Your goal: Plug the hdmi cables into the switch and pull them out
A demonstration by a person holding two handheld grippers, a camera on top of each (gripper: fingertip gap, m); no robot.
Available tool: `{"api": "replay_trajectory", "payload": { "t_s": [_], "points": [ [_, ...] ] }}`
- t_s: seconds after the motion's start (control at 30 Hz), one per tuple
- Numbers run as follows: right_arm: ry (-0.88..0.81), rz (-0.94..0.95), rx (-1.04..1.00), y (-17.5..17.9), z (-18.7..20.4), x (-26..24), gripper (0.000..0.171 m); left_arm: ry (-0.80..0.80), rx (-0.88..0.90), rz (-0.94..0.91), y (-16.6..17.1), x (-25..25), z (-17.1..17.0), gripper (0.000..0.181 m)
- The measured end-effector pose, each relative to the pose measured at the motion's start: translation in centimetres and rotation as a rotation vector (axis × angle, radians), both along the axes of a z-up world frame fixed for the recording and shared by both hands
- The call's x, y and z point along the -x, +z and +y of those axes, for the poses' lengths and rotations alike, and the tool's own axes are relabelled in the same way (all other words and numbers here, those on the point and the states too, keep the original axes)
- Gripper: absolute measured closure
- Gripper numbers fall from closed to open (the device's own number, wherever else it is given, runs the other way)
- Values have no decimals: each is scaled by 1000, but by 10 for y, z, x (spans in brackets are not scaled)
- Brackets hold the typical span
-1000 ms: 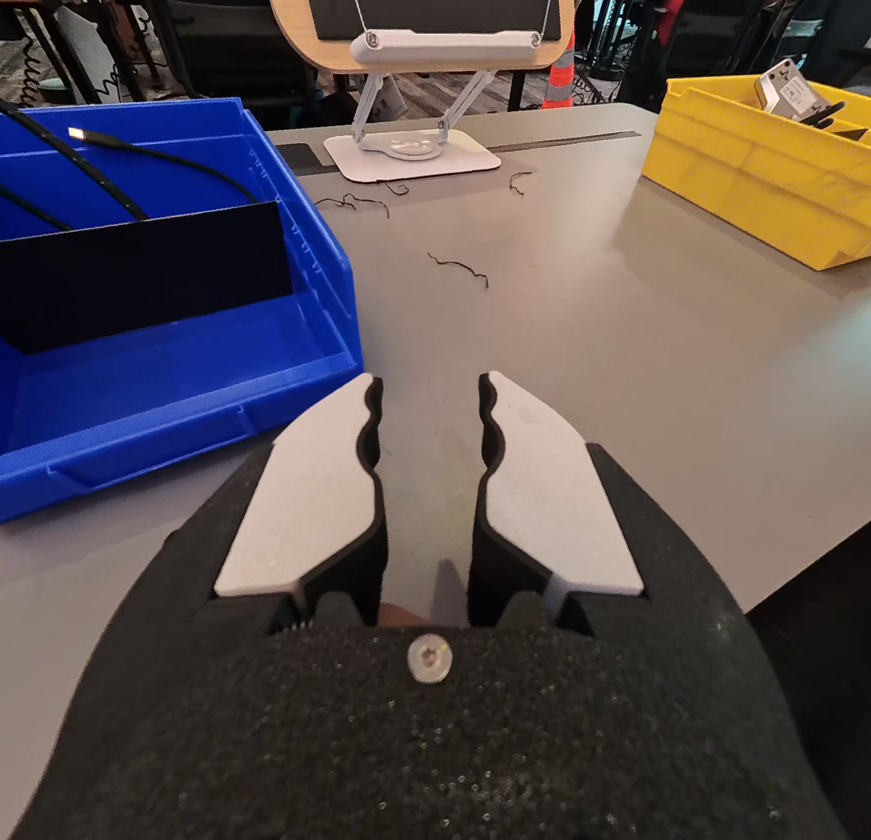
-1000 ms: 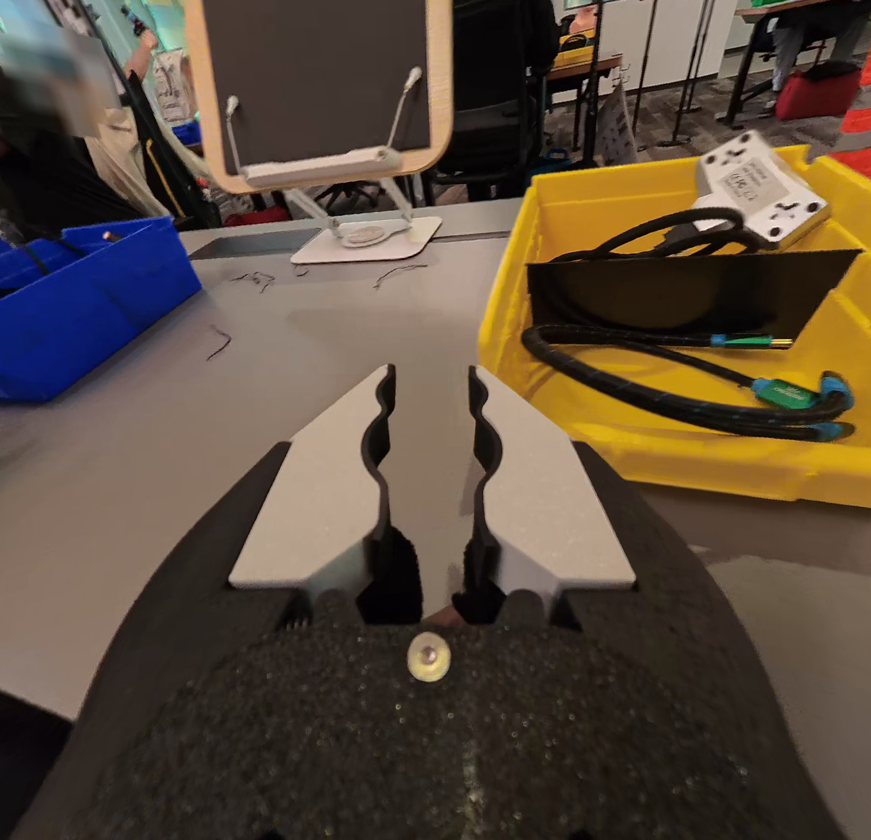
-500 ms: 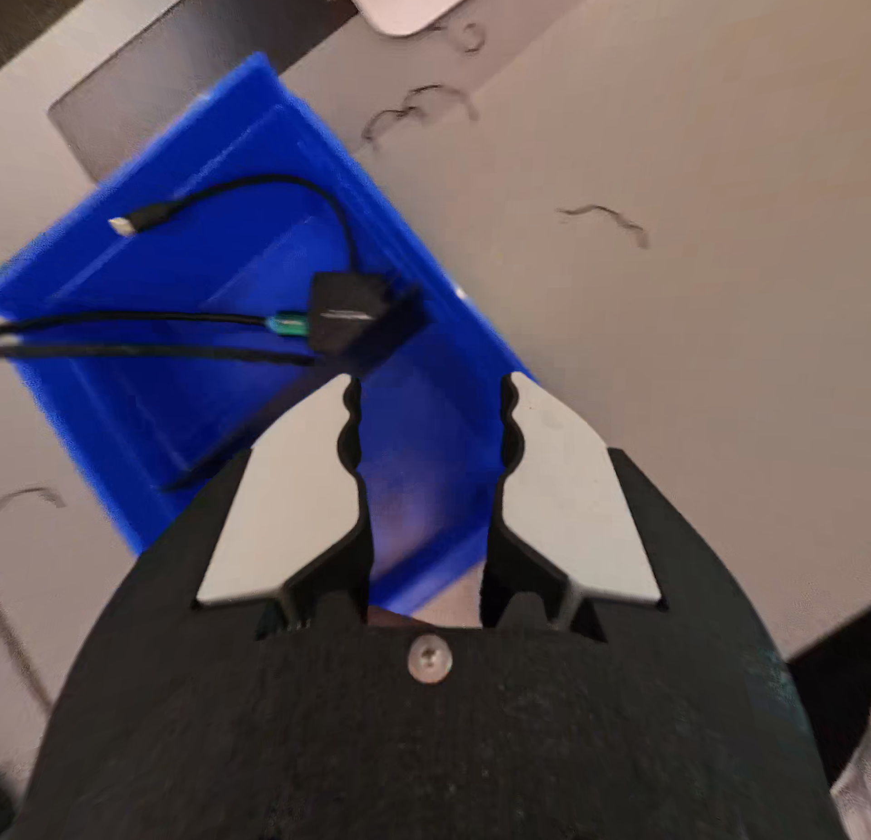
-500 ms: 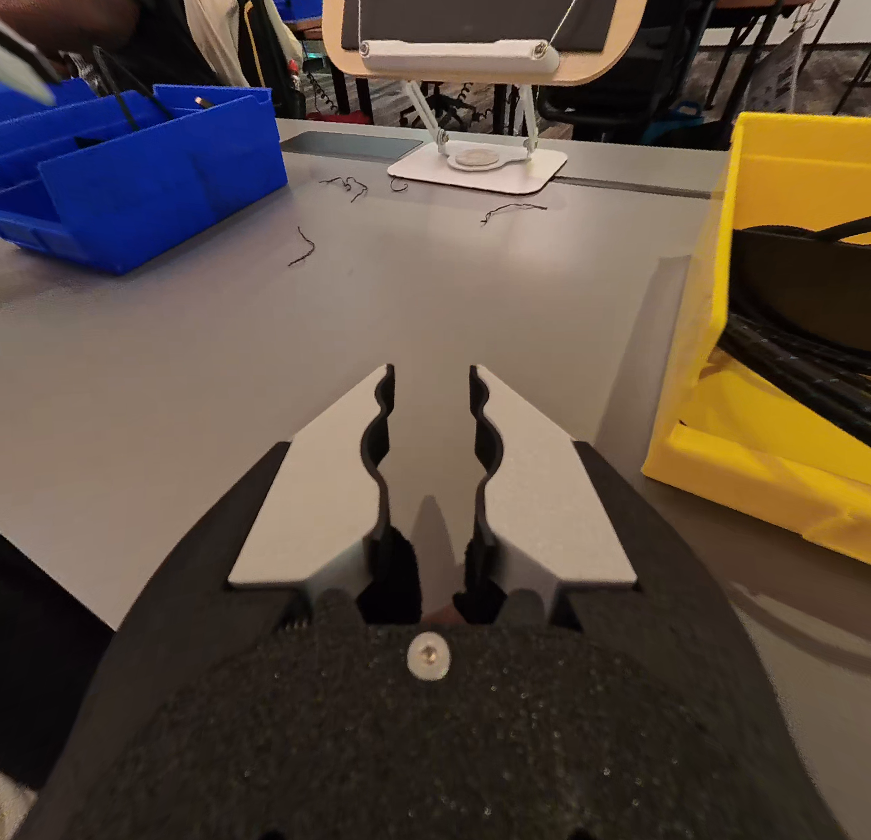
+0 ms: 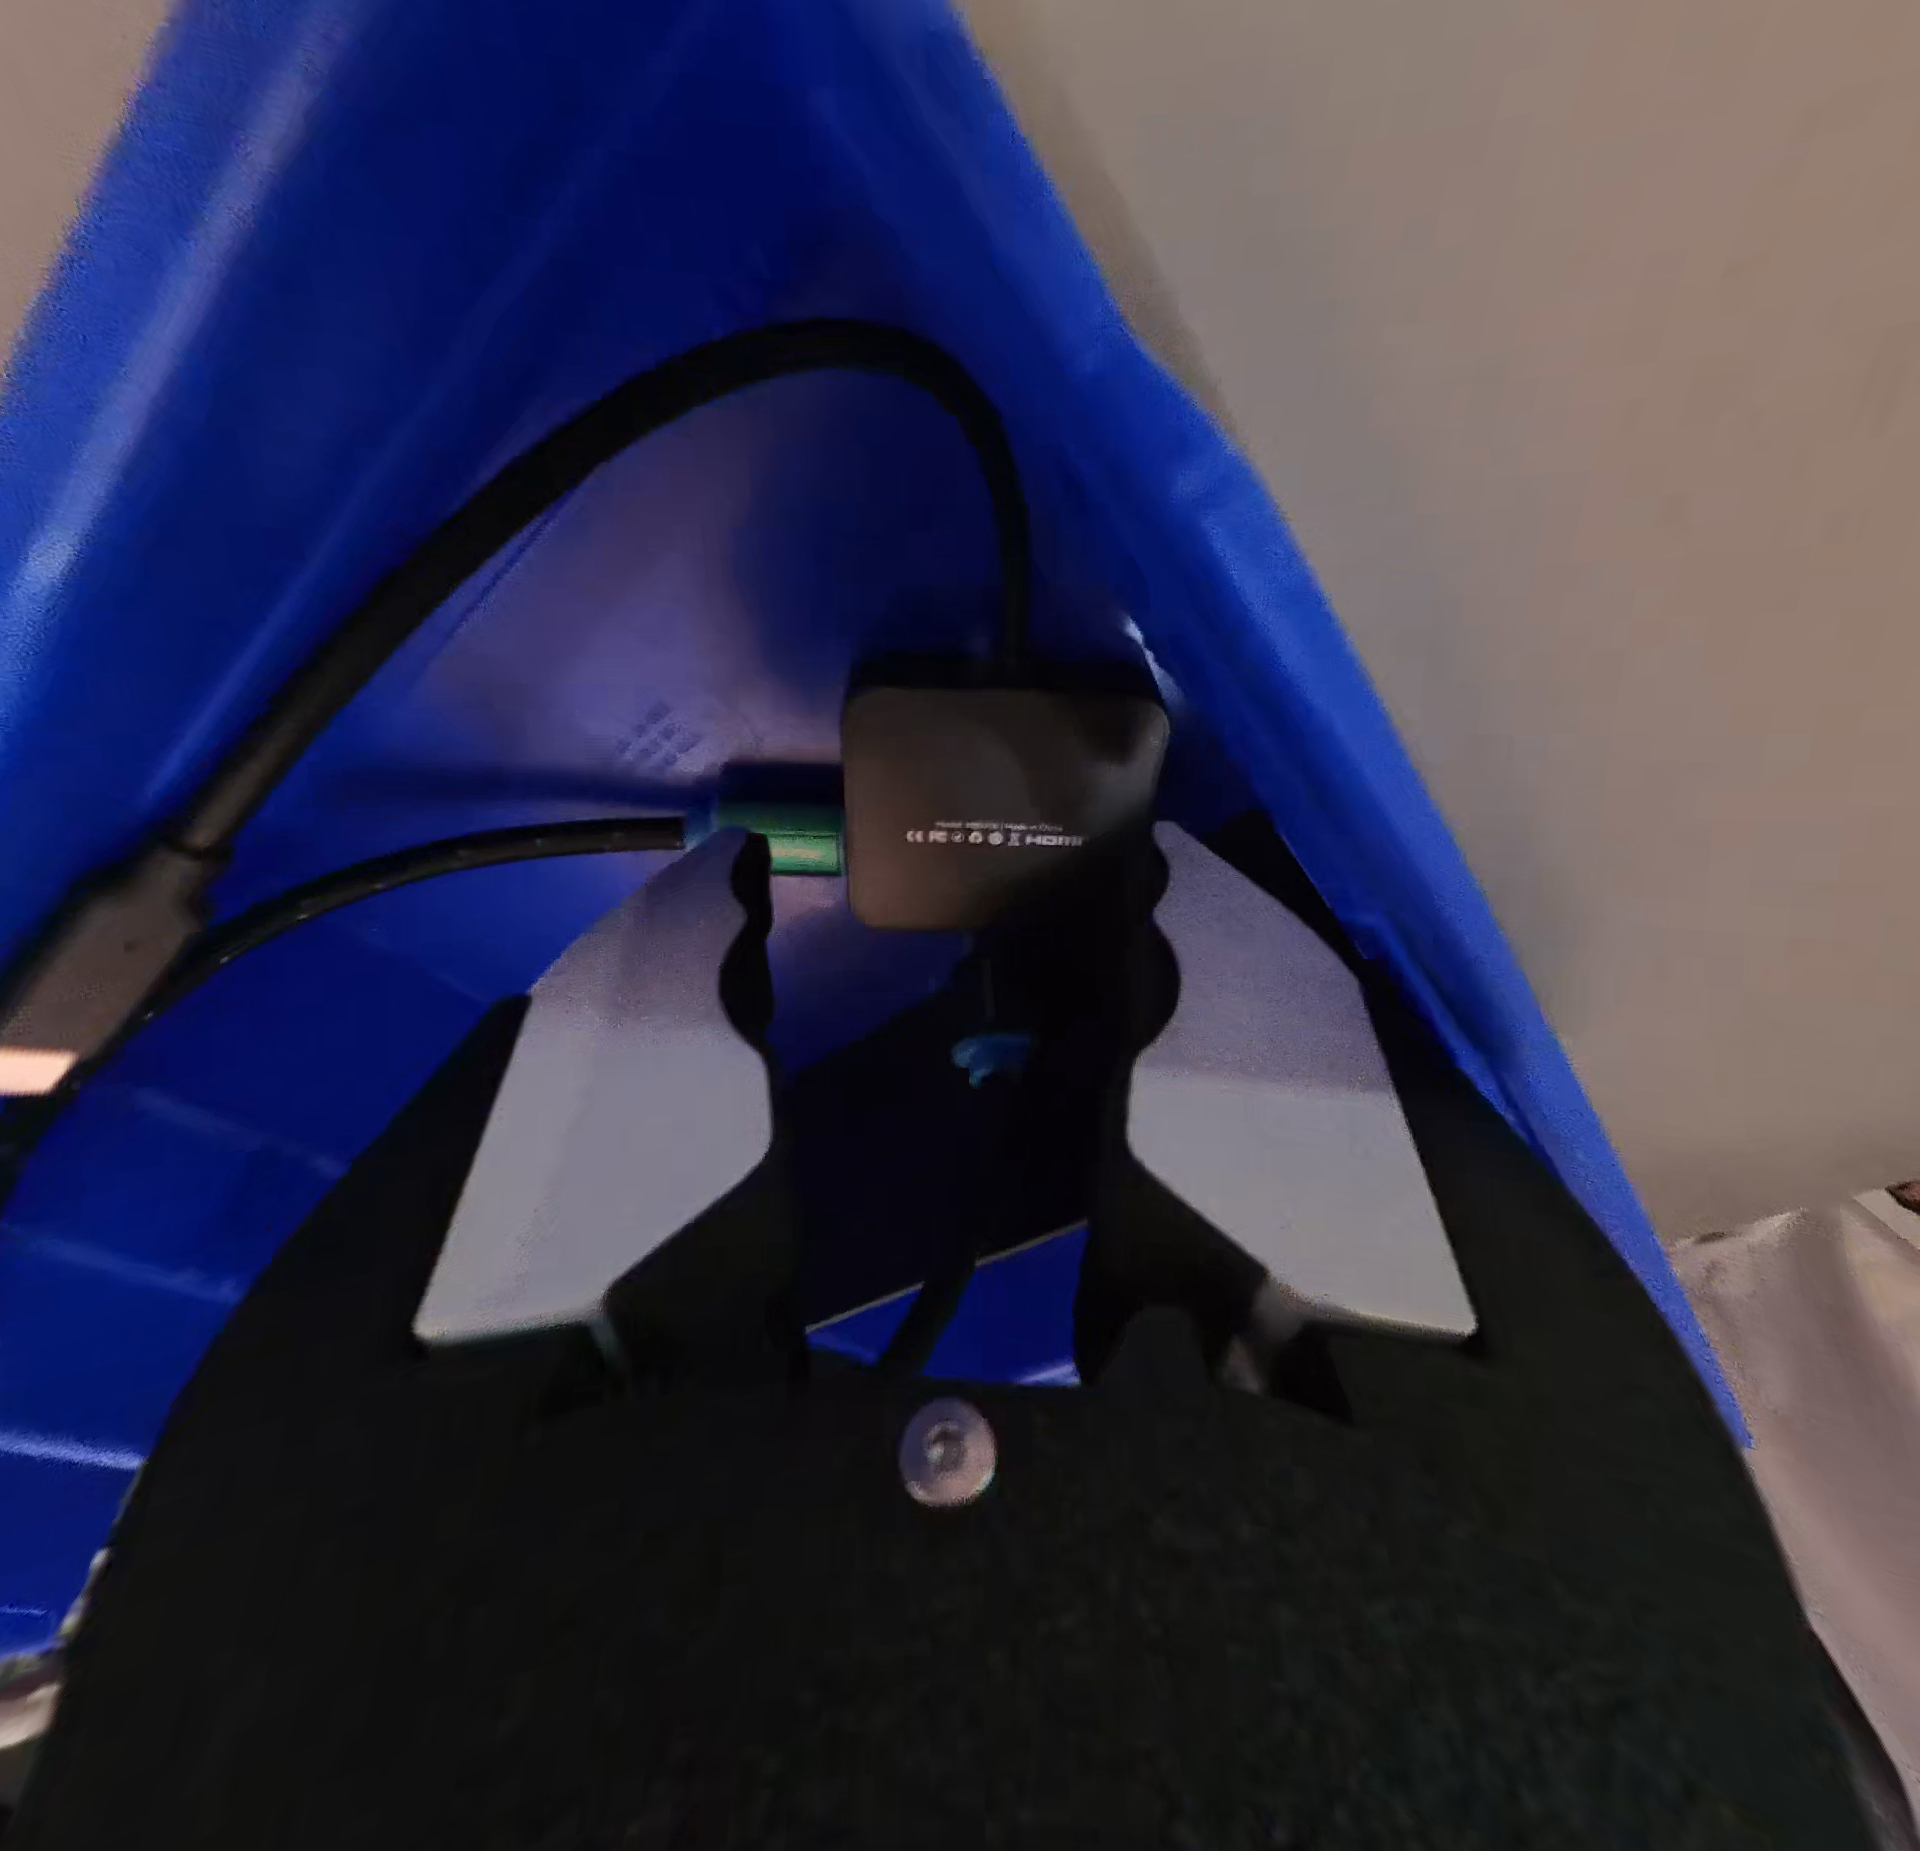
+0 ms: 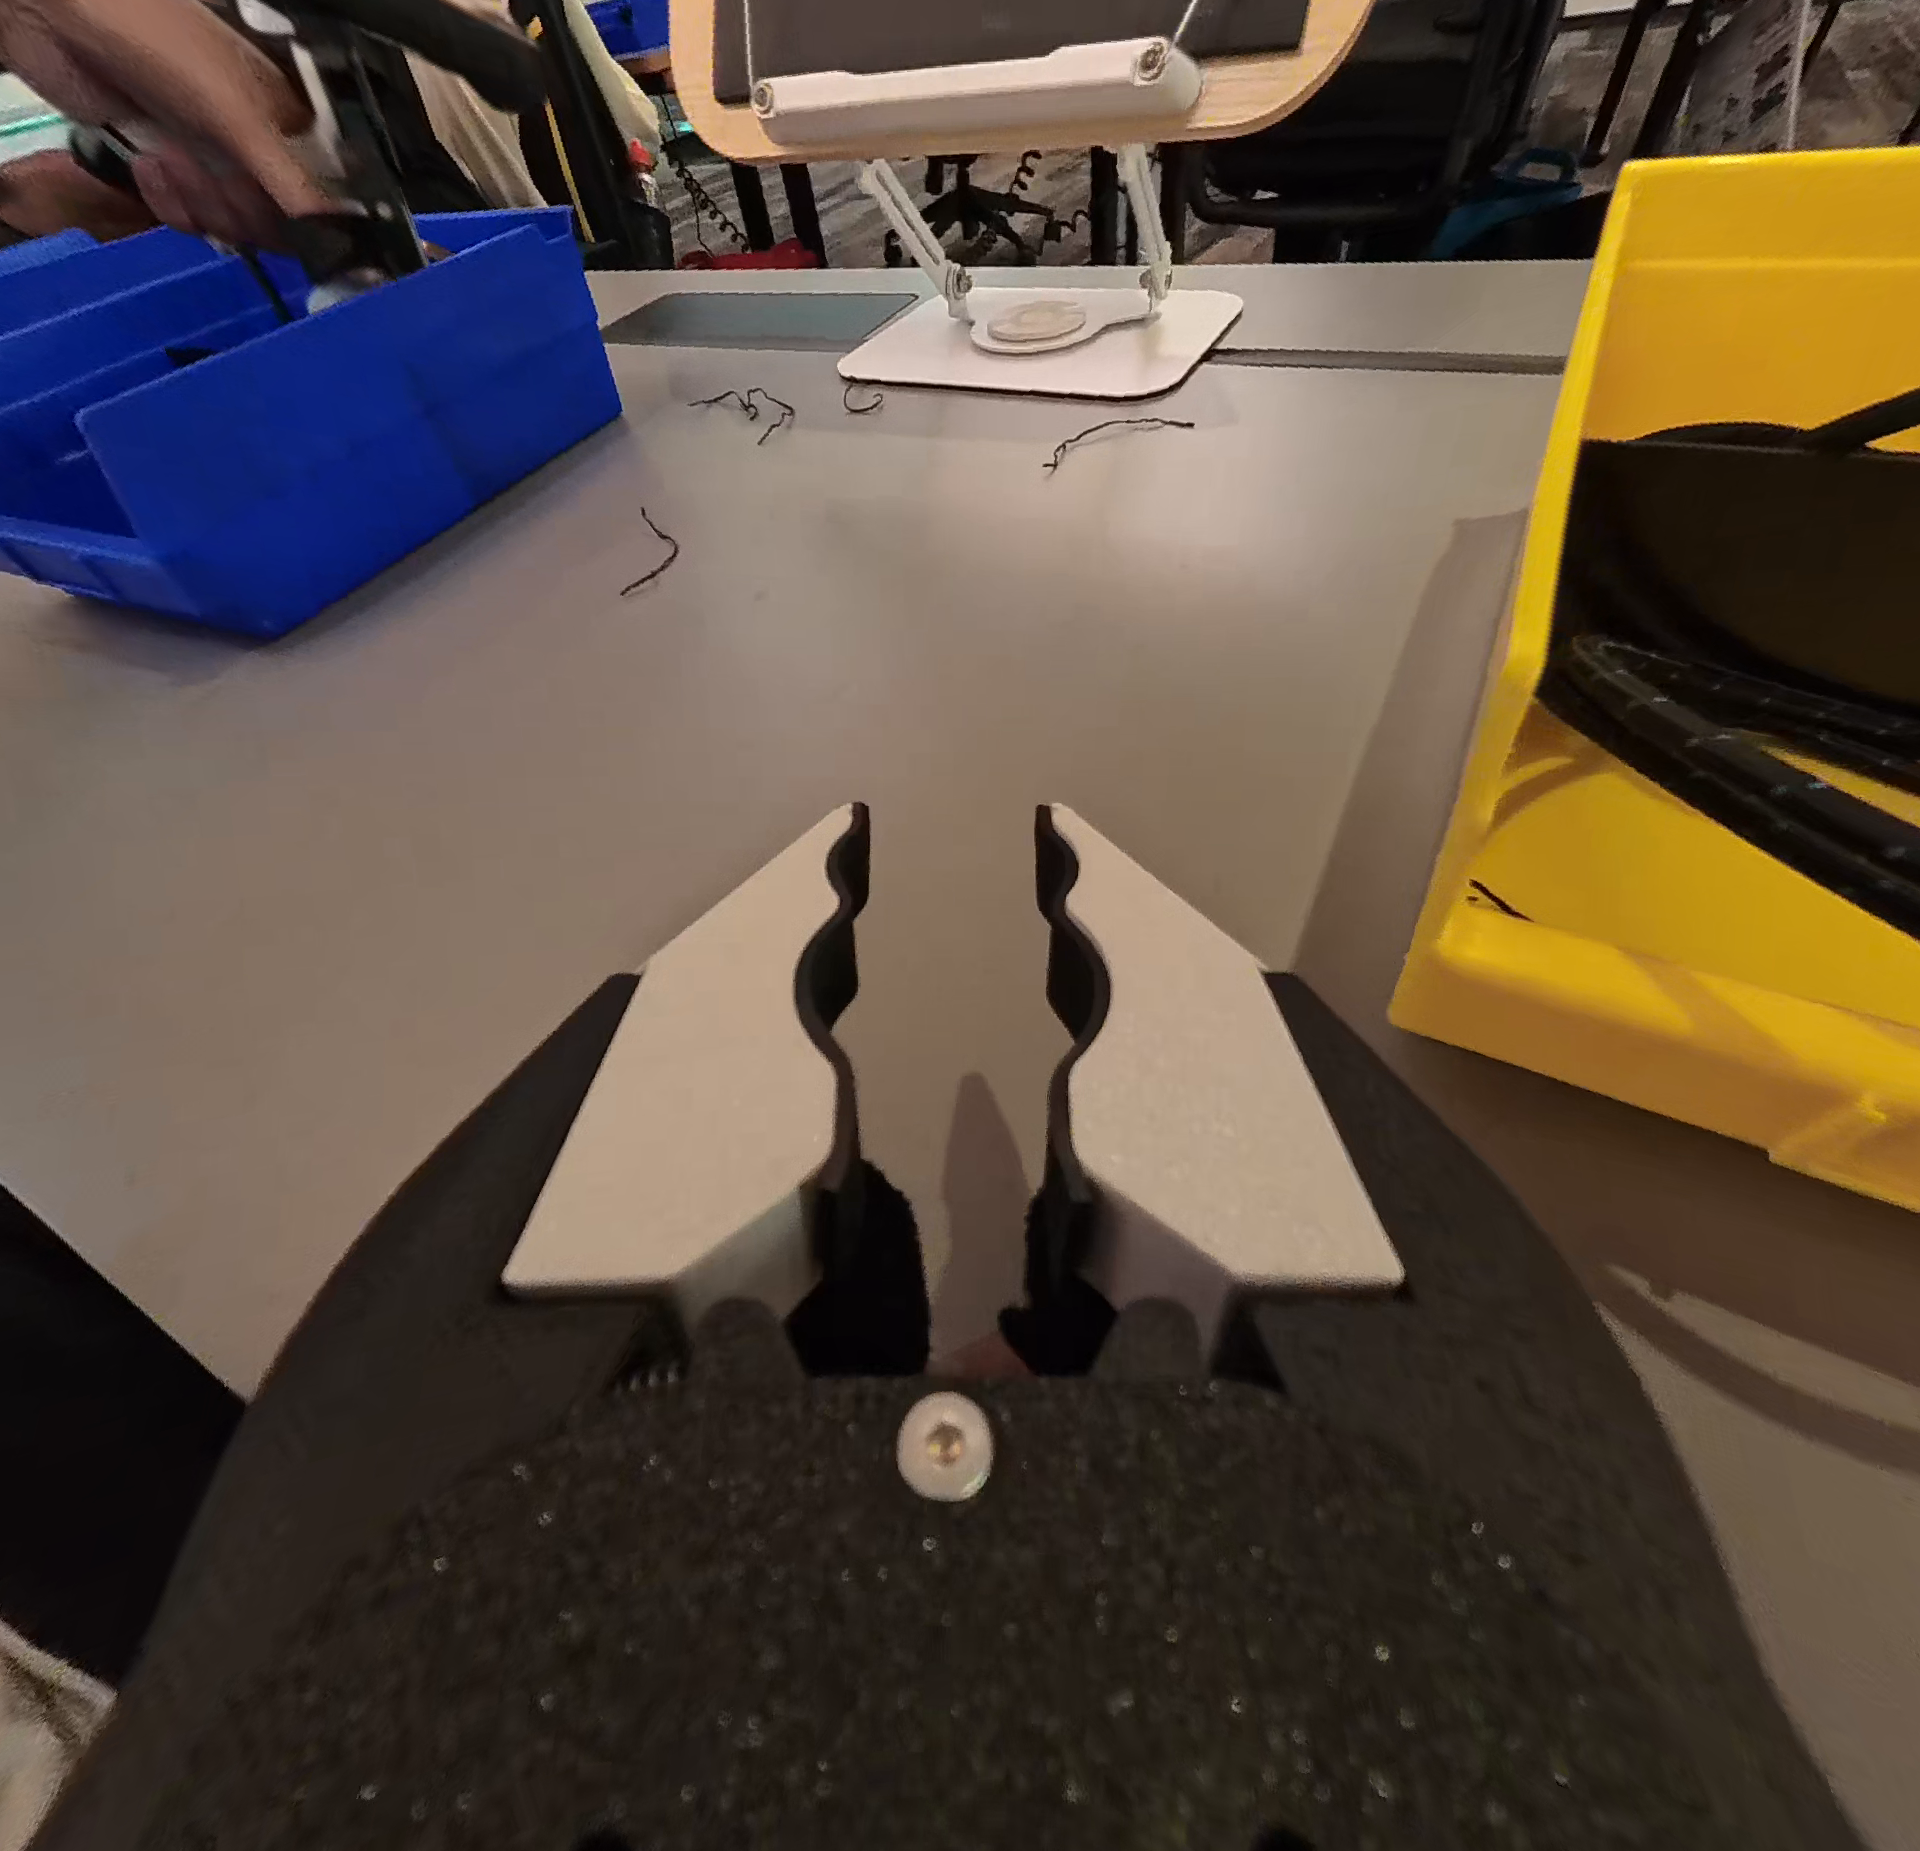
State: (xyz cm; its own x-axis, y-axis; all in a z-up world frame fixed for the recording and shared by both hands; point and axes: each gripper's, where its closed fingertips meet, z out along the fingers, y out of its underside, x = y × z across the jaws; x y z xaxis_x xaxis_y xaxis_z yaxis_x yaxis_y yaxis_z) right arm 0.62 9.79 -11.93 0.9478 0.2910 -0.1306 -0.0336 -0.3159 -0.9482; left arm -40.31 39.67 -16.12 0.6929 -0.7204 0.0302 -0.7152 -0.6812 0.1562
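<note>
Hovering low inside blue bin (image 5: pixel 436 367) now, up from desk (image 6: pixel 623 762) a second ago: left hand-held gripper (image 5: pixel 951 897) released, straddling switch (image 5: pixel 997 793), green plug (image 5: pixel 790 830) already seated. Likely grasp next. Right hand-held gripper (image 6: pixel 951 825) released, idle over desk.

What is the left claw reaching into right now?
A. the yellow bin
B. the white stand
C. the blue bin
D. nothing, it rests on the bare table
C: the left claw is down inside the blue bin, open around the black switch with its green plug.
</note>
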Motion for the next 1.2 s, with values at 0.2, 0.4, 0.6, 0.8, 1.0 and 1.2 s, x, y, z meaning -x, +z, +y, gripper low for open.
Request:
{"api": "replay_trajectory", "payload": {
  "t_s": [0.2,0.4,0.6,0.8,1.0,1.2],
  "points": [
    [8,28,13,-1,0,0,140,11,86,16,-18,2,-5,115],
    [27,5,19,-3,-2,8,140,36,45,-74,-16,1,-1,144],
    [34,10,12,-1,-4,10,140,-3,-57,-165,-13,13,-8,181],
    [49,-1,9,1,-6,17,140,58,-149,-131,4,11,6,123],
    [65,-24,14,-1,-8,22,140,46,-67,-37,-2,-3,2,100],
    [67,-3,24,-3,-10,18,140,62,19,-1,-18,-1,-4,114]
  ]
}}
